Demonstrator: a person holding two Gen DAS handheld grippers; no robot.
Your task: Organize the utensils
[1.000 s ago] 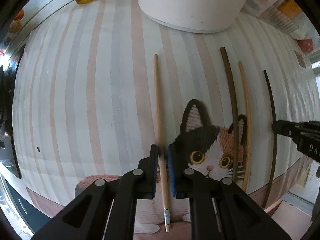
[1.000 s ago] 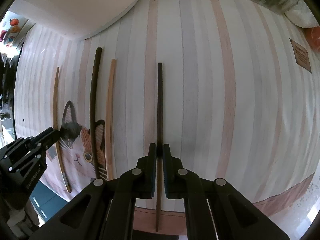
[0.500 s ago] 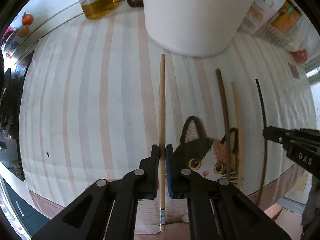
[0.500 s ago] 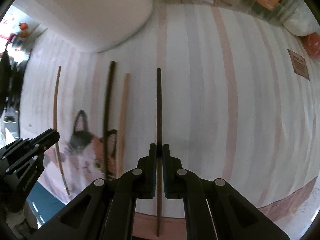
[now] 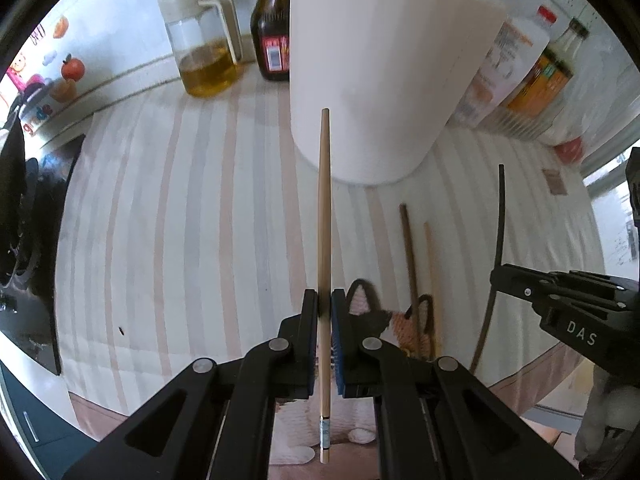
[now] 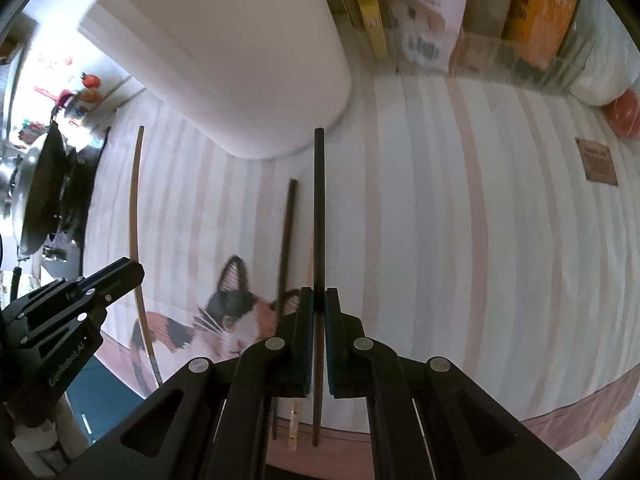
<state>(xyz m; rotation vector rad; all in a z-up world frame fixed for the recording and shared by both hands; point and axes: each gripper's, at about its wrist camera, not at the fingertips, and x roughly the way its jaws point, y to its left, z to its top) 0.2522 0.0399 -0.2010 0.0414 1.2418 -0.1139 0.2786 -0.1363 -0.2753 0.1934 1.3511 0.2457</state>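
Note:
My left gripper [image 5: 325, 312] is shut on a light wooden chopstick [image 5: 324, 208], held clear above the striped mat [image 5: 180, 220] and pointing toward the tall white container [image 5: 384, 72]. My right gripper [image 6: 319, 308] is shut on a black chopstick [image 6: 319, 200], also lifted off the mat. In the left wrist view the right gripper [image 5: 496, 280] with its black chopstick [image 5: 498, 216] shows at the right. On the mat between them lie a dark brown chopstick [image 5: 410, 264] and a pale chopstick [image 5: 430, 264]. The right wrist view shows the left gripper [image 6: 132, 276] at the left.
Behind the container stand an oil jug [image 5: 204, 52], a dark sauce bottle [image 5: 274, 32] and packaged bottles [image 5: 520, 64]. A stove with a pan [image 6: 36, 200] borders the mat's left side. A cat picture [image 6: 236, 316] is on the mat's near edge.
Both grippers have risen, lifting their chopsticks off the mat. Both views have tilted up, bringing the container's side and the bottles behind it into sight.

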